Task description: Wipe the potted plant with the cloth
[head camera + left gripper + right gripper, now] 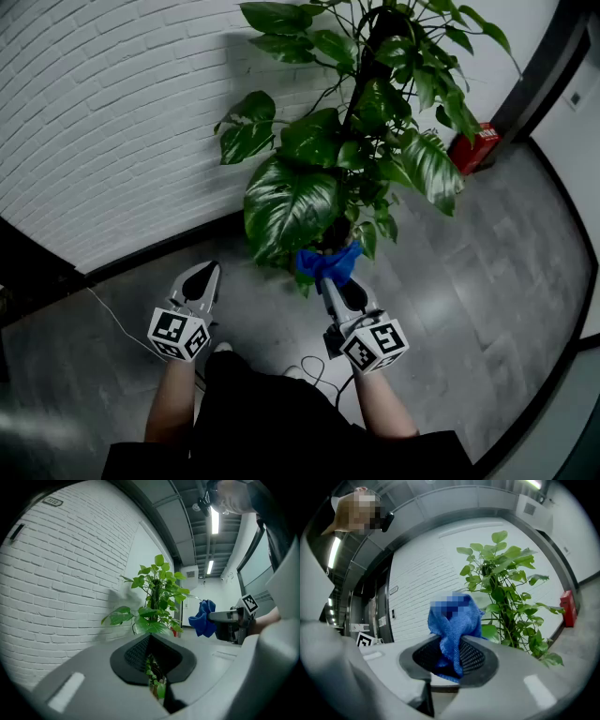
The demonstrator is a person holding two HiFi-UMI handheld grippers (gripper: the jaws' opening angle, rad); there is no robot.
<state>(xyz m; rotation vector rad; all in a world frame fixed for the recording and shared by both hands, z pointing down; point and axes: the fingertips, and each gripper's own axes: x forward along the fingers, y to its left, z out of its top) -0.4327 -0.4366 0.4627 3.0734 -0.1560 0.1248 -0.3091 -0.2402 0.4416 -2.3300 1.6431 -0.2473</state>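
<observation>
Now | right gripper (pixel 327 282): jaws pinch blue cloth (pixel 328 263), which we aim at the potted plant (pixel 352 150) for wiping | left gripper (pixel 206 274): jaws pressed together, empty, idle.

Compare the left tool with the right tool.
The right tool is shut on the blue cloth; the left tool is shut on nothing. The right tool's tip is close by the potted plant; the left tool stands off to its side. Both carry marker cubes.
</observation>
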